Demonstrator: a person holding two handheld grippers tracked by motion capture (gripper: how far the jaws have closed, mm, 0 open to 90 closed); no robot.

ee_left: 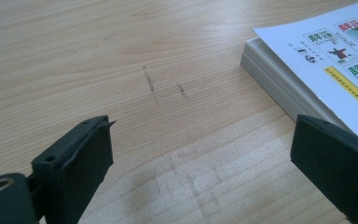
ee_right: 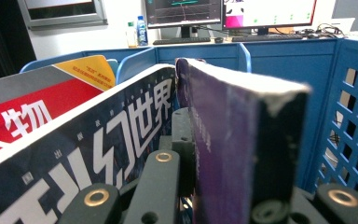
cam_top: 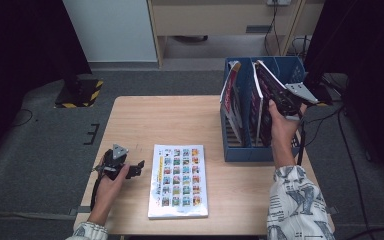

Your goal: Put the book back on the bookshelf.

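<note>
Even overhead light, dark room edges, soft shadows, blurred close foreground in gripper views

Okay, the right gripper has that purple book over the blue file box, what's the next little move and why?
Probably lower it straight down. The right gripper is shut on the purple book, which stands tilted and high in the blue file box, beside the magazine with white characters. The left gripper waits open beside the white book.

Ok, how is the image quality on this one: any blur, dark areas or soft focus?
High view: sharp, evenly lit table, with very dark corners at upper left and right. Left gripper view: crisp wood grain, the white book readable, the jaws slightly soft. Right gripper view: the purple book sits too close and blurs, while the monitors behind are overexposed.
</note>
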